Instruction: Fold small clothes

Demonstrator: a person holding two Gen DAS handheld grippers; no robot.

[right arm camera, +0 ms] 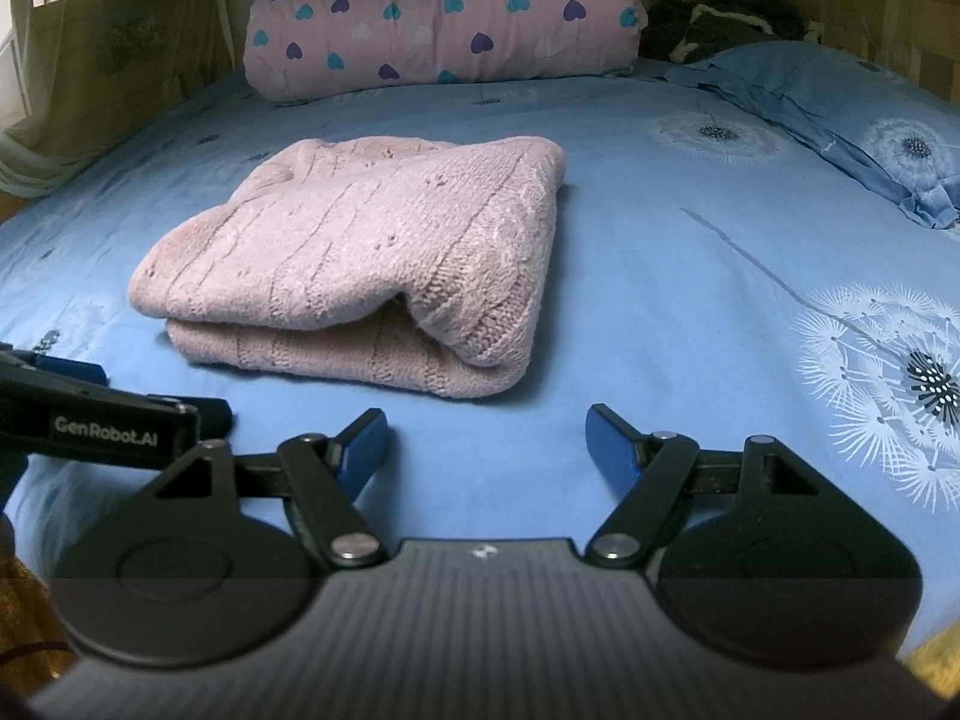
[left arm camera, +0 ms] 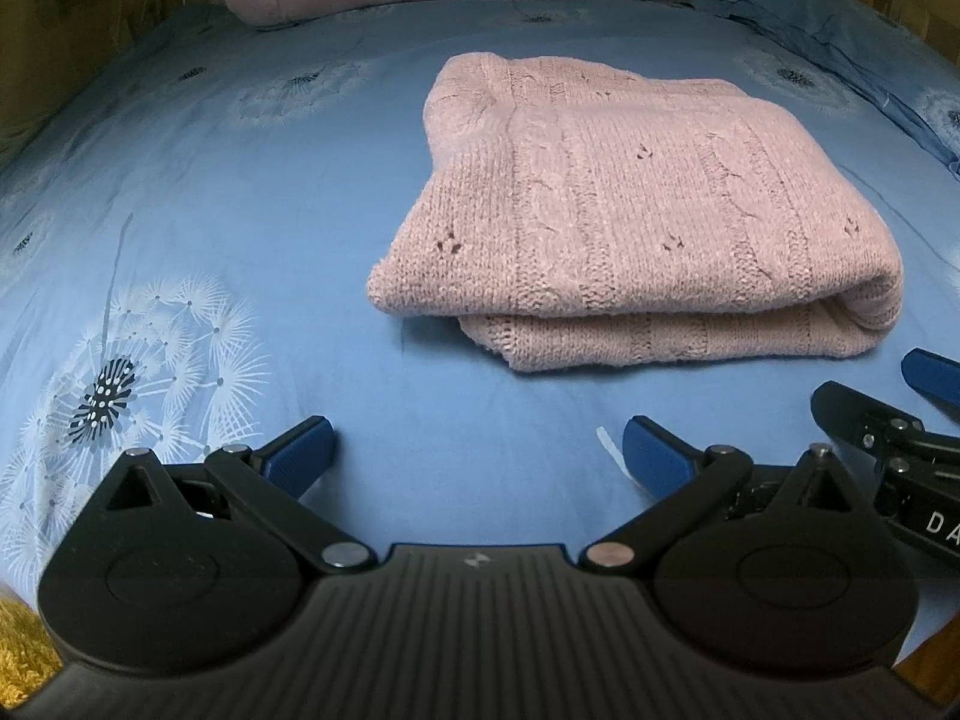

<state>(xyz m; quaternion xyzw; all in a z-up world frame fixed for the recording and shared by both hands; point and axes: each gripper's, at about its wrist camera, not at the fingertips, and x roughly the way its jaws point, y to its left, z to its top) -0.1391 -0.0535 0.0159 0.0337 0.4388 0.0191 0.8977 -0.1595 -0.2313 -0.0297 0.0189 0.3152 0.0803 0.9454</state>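
— Status on the fold?

— Pink knit sweater [left arm camera: 630,210] lies on the blue bedsheet [left arm camera: 240,192], doubled over into a thick stack, well short of the heart-print quilt [right arm camera: 438,18] at the head of the bed. My read: folding looks finished, or one tidy-up short. The top layer's corner nearest me bulges open.

— Next move?

— If anything, press or square that loose corner; it needs a low approach to the sweater's near edge.

— Grippers?

— My left gripper [left arm camera: 477,450] is spread wide, nothing between the pads, just short of the sweater's near edge, not touching. My right gripper [right arm camera: 486,438] likewise: gaping, empty, clear of the sweater.
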